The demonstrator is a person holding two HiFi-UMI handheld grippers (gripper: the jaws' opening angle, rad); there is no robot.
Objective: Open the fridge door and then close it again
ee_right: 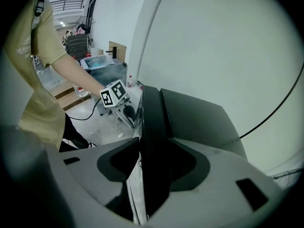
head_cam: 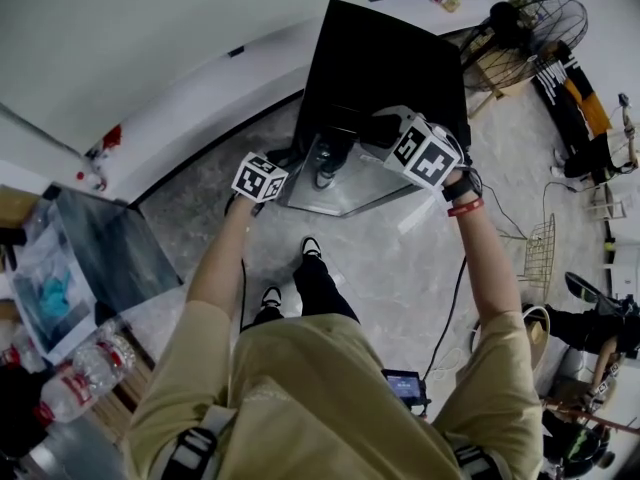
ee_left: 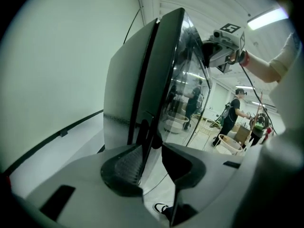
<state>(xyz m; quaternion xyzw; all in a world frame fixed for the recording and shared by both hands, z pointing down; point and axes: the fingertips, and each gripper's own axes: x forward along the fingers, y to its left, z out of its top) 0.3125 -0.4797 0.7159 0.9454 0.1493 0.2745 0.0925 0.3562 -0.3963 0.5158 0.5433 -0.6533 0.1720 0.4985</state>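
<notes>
Pretty even indoor light, ceiling strip light glares up right of the glossy fridge door, heavy fisheye warp, dark corners.

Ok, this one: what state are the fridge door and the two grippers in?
fridge door: looks shut or barely ajar, with no interior showing
left gripper: jaws appear closed on the door's edge, which stands between its pads
right gripper: jaws closed on the door's edge, which fills the gap between them

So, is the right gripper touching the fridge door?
Touching. In the right gripper view, the right gripper has both jaws pressed on the edge of the fridge door.
</notes>
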